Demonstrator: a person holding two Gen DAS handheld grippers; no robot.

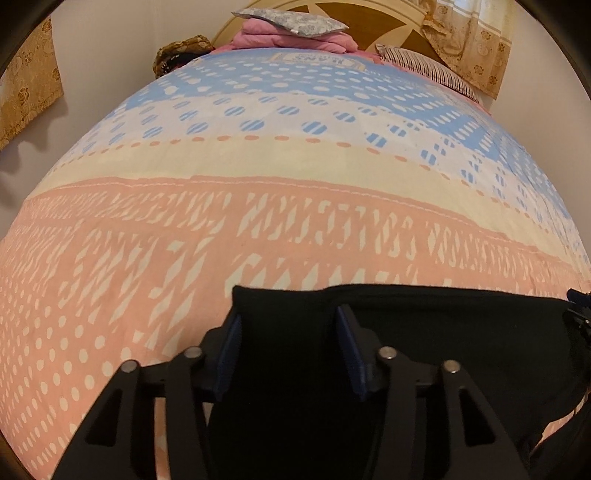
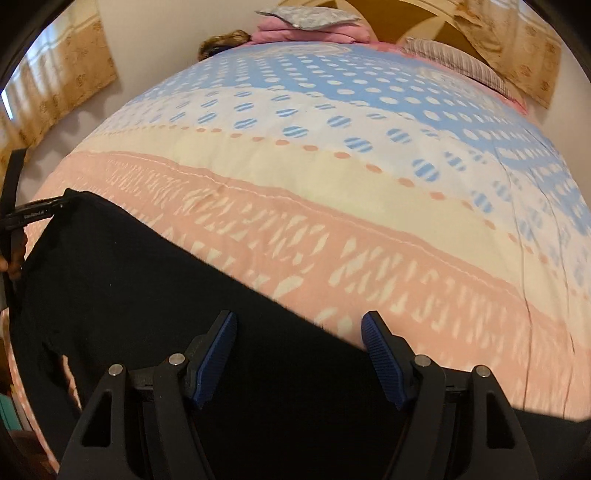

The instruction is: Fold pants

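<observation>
Down at 6 o'clock in both wrist views, the pants point(image 1: 424, 332) are lying dark on the bedspread point(image 1: 258, 192), close to the near side of the bed. From the left wrist, their far edge is running straight across from a squared corner at about 7 o'clock out to 3 o'clock, so the cloth is looking smoothed, possibly already doubled, though how many layers are stacked I cannot tell.

Left gripper point(image 1: 288, 332) is sitting half-spread over that corner, cloth filling the gap between its blue pads point(image 1: 231, 350); whether they are actually biting the fabric I cannot tell, black on black. Right gripper point(image 2: 299, 328) is standing wider, its left pad point(image 2: 218, 347) over the pants and its right pad point(image 2: 384, 358) over bare bedspread, straddling the edge and gripping nothing I can see.

At 9 o'clock in the right view, the other gripper is showing at the pants' far corner, with a small opening in the cloth near 8 o'clock. At 12 o'clock, pillows point(image 1: 295, 22) are piling against the headboard.

My read: an early or middle stage, with both corners being lined up for the next fold, and no compact folded bundle is showing yet.
</observation>
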